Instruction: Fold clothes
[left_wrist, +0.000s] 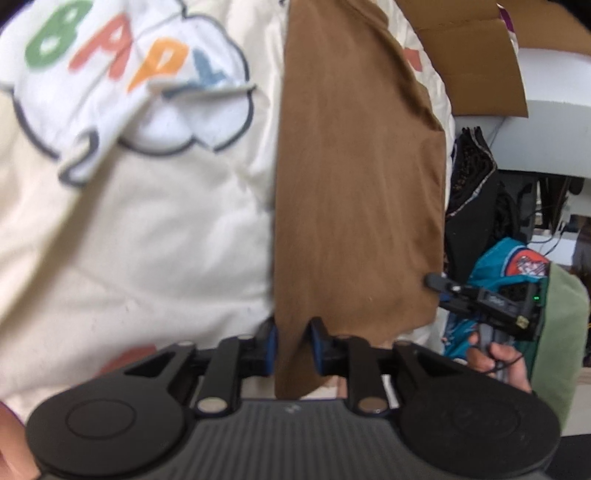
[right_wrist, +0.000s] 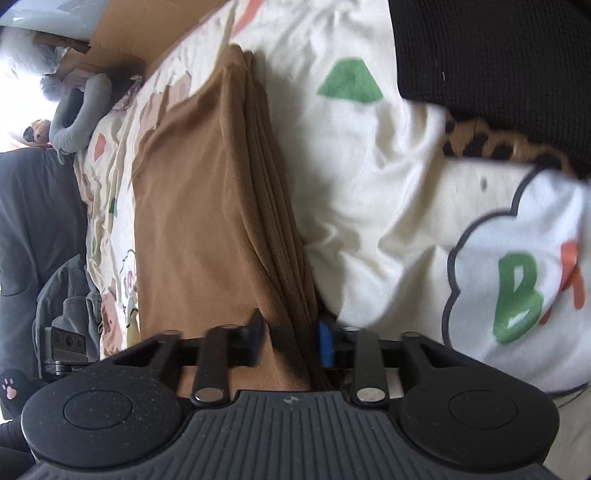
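A brown garment (left_wrist: 358, 166) lies folded into a long strip on a cream bedspread (left_wrist: 129, 229) printed with a cloud and coloured letters. My left gripper (left_wrist: 293, 345) stands open at the strip's near end, with the cloth's left edge lying loose between its blue pads. In the right wrist view the same brown garment (right_wrist: 207, 206) shows its stacked folded edge running away from me over the bedspread (right_wrist: 369, 166). My right gripper (right_wrist: 291, 341) is open around that layered edge. In the left wrist view my right gripper (left_wrist: 437, 284) reaches the cloth's right edge, with a hand behind it.
A black knit garment (right_wrist: 498, 48) and a leopard-print cloth (right_wrist: 506, 144) lie at the bed's far right. Cardboard (left_wrist: 472, 55) stands beyond the bed. A teal garment (left_wrist: 502, 266) is heaped at the bedside. A grey plush toy (right_wrist: 77, 118) and grey clothing (right_wrist: 66, 295) sit on the left.
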